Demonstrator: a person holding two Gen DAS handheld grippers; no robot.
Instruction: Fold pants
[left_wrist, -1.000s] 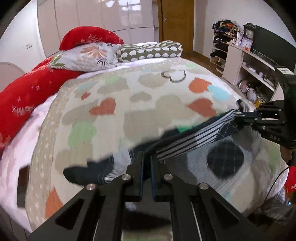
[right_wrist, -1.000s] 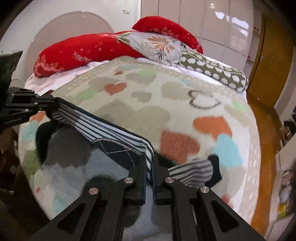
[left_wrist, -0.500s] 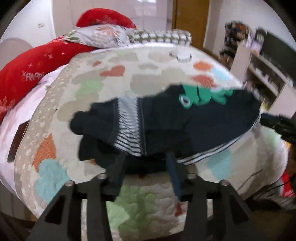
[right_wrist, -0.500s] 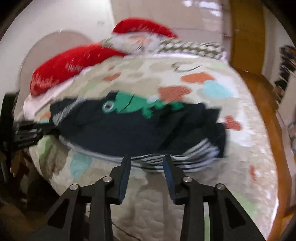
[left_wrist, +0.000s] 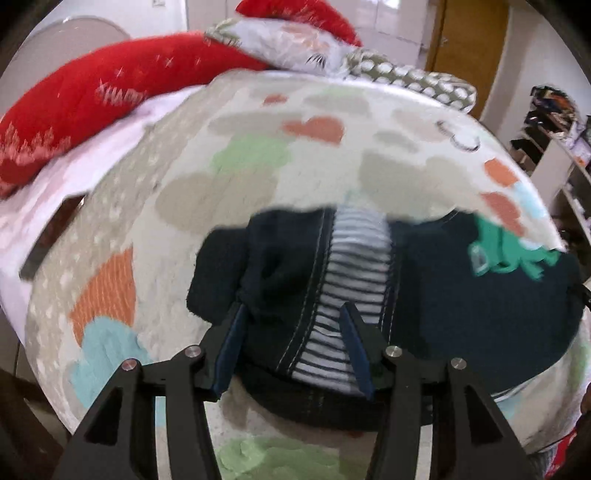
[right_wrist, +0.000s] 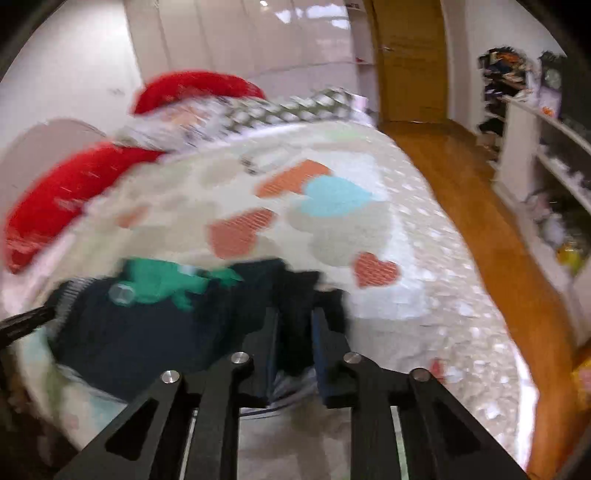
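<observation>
Currently regrasping pants (left_wrist: 461, 314) on bed (left_wrist: 258, 166). Left gripper (left_wrist: 295, 328) apart, widening over striped panel; right gripper (right_wrist: 295, 332) narrowing on dark edge, contact unclear. Advise pinching both layers squarely before lifting.

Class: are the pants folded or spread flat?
Folded: the pants lie doubled on the quilt, striped lining showing at the edge.

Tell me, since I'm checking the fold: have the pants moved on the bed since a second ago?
Yes. The pants were held up stretched between the grippers; now they lie folded on the heart-patterned quilt, at its near edge.
</observation>
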